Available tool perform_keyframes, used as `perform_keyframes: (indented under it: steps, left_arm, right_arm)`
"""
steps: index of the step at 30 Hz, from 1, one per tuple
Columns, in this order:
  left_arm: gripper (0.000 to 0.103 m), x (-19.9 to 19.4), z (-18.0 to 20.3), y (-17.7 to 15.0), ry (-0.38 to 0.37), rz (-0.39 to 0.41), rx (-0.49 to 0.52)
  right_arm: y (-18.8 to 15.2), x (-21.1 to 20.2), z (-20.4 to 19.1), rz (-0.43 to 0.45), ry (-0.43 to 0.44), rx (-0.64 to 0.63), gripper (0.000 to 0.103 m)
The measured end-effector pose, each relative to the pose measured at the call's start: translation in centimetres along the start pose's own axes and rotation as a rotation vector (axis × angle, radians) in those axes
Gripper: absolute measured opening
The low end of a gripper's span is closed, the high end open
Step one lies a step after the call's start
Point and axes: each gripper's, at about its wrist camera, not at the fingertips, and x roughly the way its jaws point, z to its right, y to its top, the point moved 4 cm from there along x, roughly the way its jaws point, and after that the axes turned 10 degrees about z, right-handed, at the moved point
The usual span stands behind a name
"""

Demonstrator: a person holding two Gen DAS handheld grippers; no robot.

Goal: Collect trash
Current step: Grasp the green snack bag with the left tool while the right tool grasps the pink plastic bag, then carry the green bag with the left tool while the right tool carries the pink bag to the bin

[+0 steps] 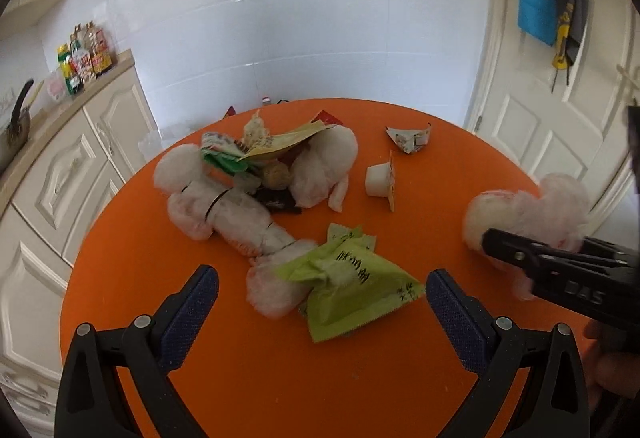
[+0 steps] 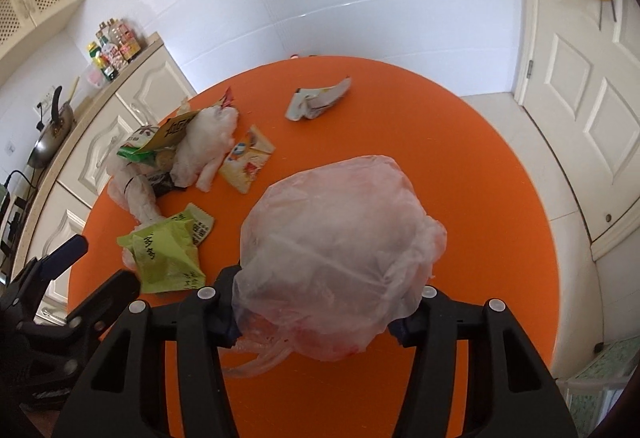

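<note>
My right claw [image 2: 316, 318] was closed about halfway on a crumpled translucent plastic bag [image 2: 336, 250], its pads pressing the bag's near end from both sides, the bulk of the bag bulging forward over the orange worktop [image 2: 480, 198]. My left claw [image 1: 322, 298] stood wide open with nothing held; the green snack wrapper [image 1: 352, 286] lay on the worktop ahead of it, between the line of its two fingers [image 1: 188, 314] but untouched by either.

Just beyond the green wrapper one long twisted clear bag [image 1: 228, 214] ran back toward a heap [image 1: 260, 158] of mixed trash: two white wads, a yellow wrapper, a green-and-white packet and a dark one, all touching. To the right of the heap, apart from it, I counted one small white cup [image 1: 380, 180] with its lid peeled back, lying on its side. Farther still sat one crumpled printed paper scrap [image 1: 408, 138], alone near the far rim. Behind the worktop, one cluster of bottles [image 1: 84, 58] stood on the cabinet top at the left.
</note>
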Motion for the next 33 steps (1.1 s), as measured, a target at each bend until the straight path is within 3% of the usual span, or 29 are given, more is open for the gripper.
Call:
perform_keyframes:
  steps: [2,4,5,6,9,15,27,31,33]
  left_arm:
    - [0.1,2.0,0.9,0.3,0.013,-0.008,0.052]
    - [0.08,3.9,1.2,-0.2,0.019,-0.034,0.1]
    - [0.064,4.8,1.3,-0.7,0.002,-0.062,0.102]
    - [0.062,5.2,1.2,-0.6,-0.013,-0.057,0.088]
    - [0.043,5.6,0.6,-0.5,-0.02,-0.043,0.082]
    - [0.023,6.1,-2.3,0.2,-0.108,-0.039,-0.056]
    - [0.024,3.5,-3.6,-1.1,-0.136,0.057,-0.081]
    - [0.041,3.9,-4.1,-2.6,-0.119,0.041,-0.071]
    - [0.059,2.2,-3.8,-3.7,-0.103,0.045,-0.066]
  right_arm:
    - [0.1,-0.3,0.6,0.005,-0.001,0.012,0.055]
    - [0.2,-0.6,1.1,0.01,-0.001,0.022,0.055]
    - [0.2,-0.8,1.2,0.013,0.001,0.026,0.055]
    - [0.2,-0.9,1.3,0.016,0.002,0.029,0.055]
    - [0.2,-1.2,1.3,0.021,0.006,0.031,0.055]
    - [-0.2,-1.7,0.7,0.021,0.025,0.031,0.055]
    - [-0.9,-3.7,-0.4,0.037,0.038,0.022,0.055]
    - [-1.4,-3.9,-0.3,0.028,0.035,0.027,0.055]
    - [-1.7,-3.9,-0.2,0.022,0.034,0.028,0.055]
